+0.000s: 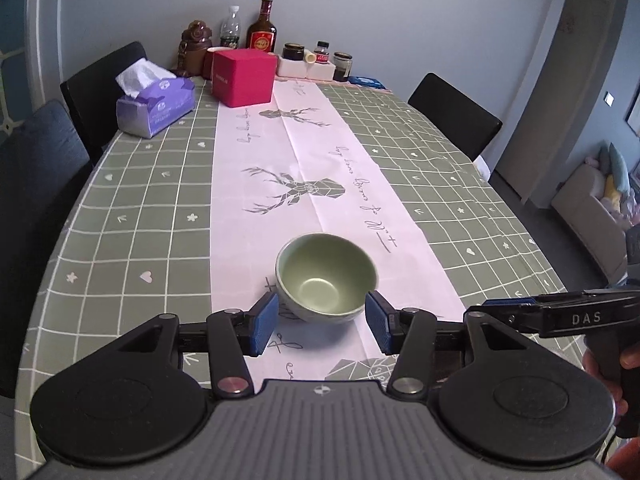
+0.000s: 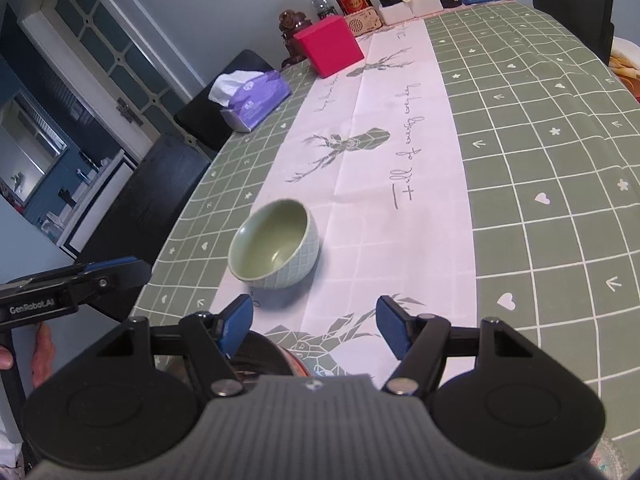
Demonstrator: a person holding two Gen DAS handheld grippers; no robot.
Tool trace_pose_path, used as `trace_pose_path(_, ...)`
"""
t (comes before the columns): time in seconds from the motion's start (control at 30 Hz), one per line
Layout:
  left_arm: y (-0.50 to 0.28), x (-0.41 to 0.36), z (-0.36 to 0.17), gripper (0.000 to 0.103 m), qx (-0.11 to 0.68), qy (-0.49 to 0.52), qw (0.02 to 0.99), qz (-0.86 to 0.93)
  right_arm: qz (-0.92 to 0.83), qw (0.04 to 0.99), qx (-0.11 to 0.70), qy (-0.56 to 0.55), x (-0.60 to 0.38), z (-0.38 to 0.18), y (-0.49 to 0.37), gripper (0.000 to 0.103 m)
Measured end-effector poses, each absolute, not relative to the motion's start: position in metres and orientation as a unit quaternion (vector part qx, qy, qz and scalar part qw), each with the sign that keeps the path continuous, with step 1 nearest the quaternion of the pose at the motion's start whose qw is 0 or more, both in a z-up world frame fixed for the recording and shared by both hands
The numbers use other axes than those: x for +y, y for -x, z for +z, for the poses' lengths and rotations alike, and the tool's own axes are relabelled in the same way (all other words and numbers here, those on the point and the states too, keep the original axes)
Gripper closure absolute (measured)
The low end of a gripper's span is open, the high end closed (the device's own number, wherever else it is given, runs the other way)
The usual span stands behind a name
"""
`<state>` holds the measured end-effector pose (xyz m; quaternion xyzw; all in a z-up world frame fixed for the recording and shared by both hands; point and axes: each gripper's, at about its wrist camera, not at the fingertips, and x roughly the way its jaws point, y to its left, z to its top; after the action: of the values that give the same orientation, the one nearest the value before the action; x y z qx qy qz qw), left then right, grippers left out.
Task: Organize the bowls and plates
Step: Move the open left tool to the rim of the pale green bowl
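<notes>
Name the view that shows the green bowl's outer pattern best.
The right wrist view: the green bowl shows its side wall with a white lattice pattern, clear of the gripper. In the left wrist view the bowl shows mostly its plain inside, and only a narrow strip of its outer wall shows.

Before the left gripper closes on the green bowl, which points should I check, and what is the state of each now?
1. Bowl upright and empty: ok.
2. Left gripper open: ok, its blue pads stand apart.
3. Bowl between the left pads: cannot tell; they sit beside its near wall, contact unclear.
4. Right gripper free: ok, open, nothing between its pads, bowl ahead to its left.
5. Table around the bowl free of things: ok; the tissue pack and red box stand far off.
6. Dark round thing under the right gripper: cannot tell what it is.
</notes>
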<state>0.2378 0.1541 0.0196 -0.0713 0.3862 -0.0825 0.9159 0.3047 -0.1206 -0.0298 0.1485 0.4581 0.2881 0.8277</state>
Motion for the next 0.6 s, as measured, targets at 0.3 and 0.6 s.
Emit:
trace_pose_path(0.3, -0.262, 0.170, -0.010, 0.044, 0.377, 0.124, 0.916, -0.053, 0.288, 0.820, 0.481, -0.118, -0.098, -0.037, -0.322, 0.037)
trace_pose_path(0.6, -0.294, 0.171, -0.030, 0.044, 0.403, 0.121, 0.906, -0.041, 0.281, 0.807, 0.514, -0.080, -0.061, -0.034, -0.356, 0.038)
